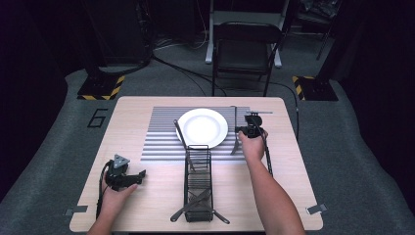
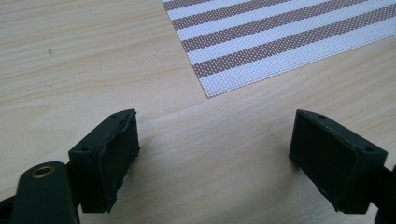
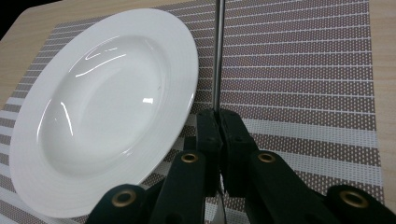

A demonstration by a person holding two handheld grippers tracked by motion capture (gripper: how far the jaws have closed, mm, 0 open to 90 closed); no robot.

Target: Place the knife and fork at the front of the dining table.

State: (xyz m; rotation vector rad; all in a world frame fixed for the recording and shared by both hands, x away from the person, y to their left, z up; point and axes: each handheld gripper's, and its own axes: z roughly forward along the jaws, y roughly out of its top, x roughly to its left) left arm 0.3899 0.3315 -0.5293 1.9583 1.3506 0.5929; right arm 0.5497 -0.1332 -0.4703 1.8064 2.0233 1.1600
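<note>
The right gripper point(image 3: 218, 122) has its fingers clamped on a thin metal piece of cutlery point(image 3: 217, 60). The pictures do not show whether it is a knife or something else. It lies along the striped mat point(image 1: 161, 142), just right of the white plate point(image 1: 202, 127) in the middle of the high view. It looks as if the person is laying it beside the plate, the way a table gets set, so the grip is low on the handle and the tip points away.

The left gripper point(image 1: 126, 177) rests on the bare tabletop point(image 2: 93, 56) at the lower left of the high view, its fingers point(image 2: 112, 154) wide apart with nothing between them. It seems to be waiting its turn.

A black wire rack point(image 1: 198, 183) stands in the lower middle, between the two arms. It holds more dark cutlery, close enough for either hand to reach.
</note>
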